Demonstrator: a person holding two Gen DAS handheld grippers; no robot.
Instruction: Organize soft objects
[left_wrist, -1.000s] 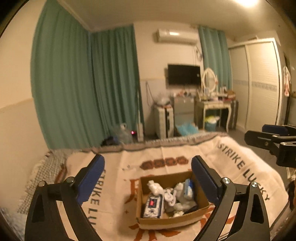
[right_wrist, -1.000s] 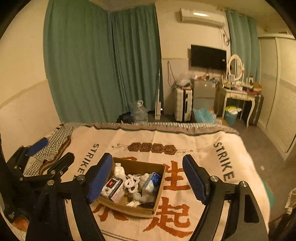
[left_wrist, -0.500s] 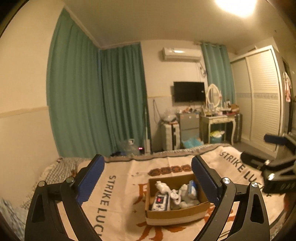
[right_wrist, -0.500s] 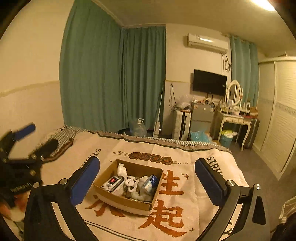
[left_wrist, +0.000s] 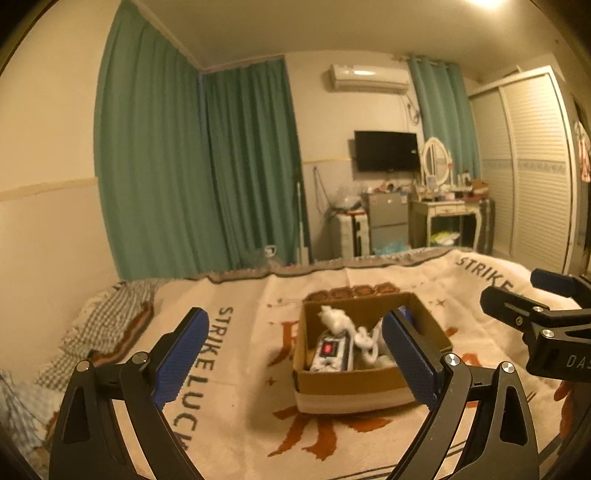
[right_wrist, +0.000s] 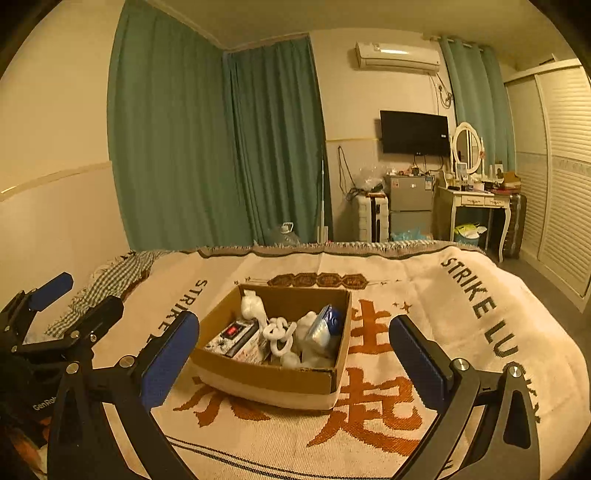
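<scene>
just ahead of both splayed tongs (right_wrist: 293, 356), box (right_wrist: 258, 382)

Right tongs (right_wrist: 293, 352) gape wide above the blanket (right_wrist: 461, 317), framing the cardboard box (right_wrist: 273, 382) of soft objects (right_wrist: 282, 334).

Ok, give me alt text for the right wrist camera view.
An open right gripper hovers over a cardboard box of white soft items and small packages, sitting on a bed's cream blanket with orange characters. The left gripper shows at left; green curtains hang behind.
</scene>
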